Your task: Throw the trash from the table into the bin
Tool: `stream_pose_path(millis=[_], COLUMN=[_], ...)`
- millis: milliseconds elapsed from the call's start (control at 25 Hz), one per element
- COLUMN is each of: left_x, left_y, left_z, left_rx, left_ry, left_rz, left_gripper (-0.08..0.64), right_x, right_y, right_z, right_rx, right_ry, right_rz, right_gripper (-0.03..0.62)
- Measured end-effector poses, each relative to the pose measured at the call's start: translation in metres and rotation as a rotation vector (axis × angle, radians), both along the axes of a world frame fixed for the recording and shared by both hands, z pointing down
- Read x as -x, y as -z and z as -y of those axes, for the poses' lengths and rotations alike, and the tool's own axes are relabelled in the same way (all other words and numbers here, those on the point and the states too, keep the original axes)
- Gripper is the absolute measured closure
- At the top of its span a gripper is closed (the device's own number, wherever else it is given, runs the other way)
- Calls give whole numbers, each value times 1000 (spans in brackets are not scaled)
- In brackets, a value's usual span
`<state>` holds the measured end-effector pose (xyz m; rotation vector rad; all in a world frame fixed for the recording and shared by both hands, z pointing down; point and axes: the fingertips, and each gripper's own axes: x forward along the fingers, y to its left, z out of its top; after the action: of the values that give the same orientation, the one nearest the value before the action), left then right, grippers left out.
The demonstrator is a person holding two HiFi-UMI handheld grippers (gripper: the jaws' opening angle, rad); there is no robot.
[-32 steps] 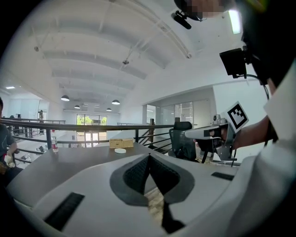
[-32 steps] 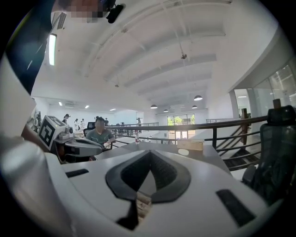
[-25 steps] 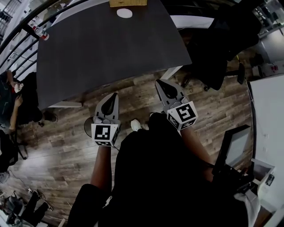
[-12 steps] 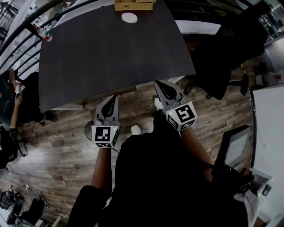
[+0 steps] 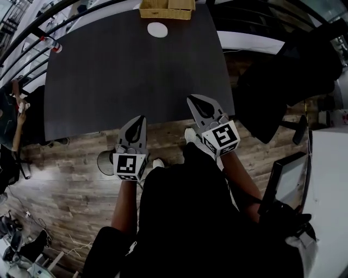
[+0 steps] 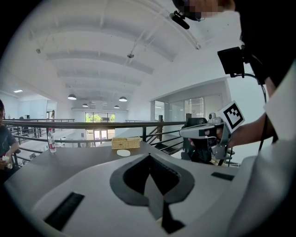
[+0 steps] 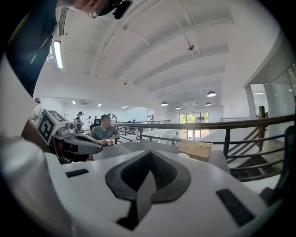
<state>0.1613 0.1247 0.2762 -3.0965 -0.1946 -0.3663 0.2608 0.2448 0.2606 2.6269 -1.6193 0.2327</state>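
The person has stepped closer, so the left gripper [image 5: 140, 120] and the right gripper [image 5: 194, 101] now reach the near edge of the dark worktop [image 5: 130, 70]. Both are closed and empty. The white round trash [image 5: 157, 30] lies at the far end, beside a basket [image 5: 166, 9], so more approach seems needed.

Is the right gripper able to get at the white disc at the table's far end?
Probably not yet. The white disc lies by the basket, while the right gripper, jaws shut, is only at the near edge of the table. Nothing stands between them.
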Motion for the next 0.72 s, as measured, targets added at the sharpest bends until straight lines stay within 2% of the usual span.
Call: stream_pose_path(millis=[440, 720], left_x=[-87, -113], left_y=[-10, -12], left_z=[-30, -48], left_rx=[4, 6], left_ry=[129, 149], left_rz=[49, 62], left_gripper=[552, 552], right_x=[-97, -131], right_y=[-19, -32], right_z=[-13, -8], right_rx=[40, 70], right_ry=[152, 232], right_rz=[22, 19], right_gripper=[584, 584])
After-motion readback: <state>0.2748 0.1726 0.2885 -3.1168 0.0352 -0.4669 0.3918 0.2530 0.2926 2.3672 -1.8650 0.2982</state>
